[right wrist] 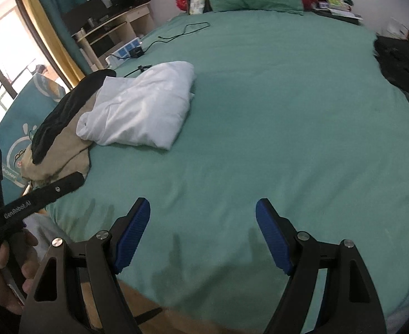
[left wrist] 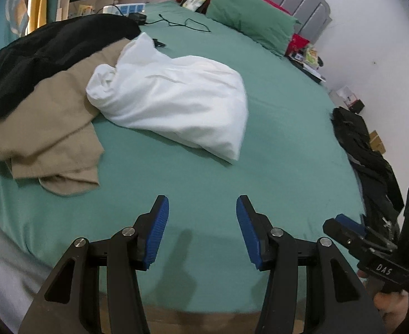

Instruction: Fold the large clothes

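Left wrist view: both grippers' jaws spread, gripping nothing, above the bed (left wrist: 288, 144); white garment (left wrist: 171, 103) beyond.

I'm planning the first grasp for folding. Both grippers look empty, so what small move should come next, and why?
Probably ease the left gripper forward toward the white garment. Both it and the right gripper are open, holding nothing, over bare sheet; the garment lies crumpled ahead, partly on the tan one.

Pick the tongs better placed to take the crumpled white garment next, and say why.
Left, probably. The left tongs are open, with the crumpled white cloth garment lying just ahead of them. From the right tongs, also open, it sits further off to the left.
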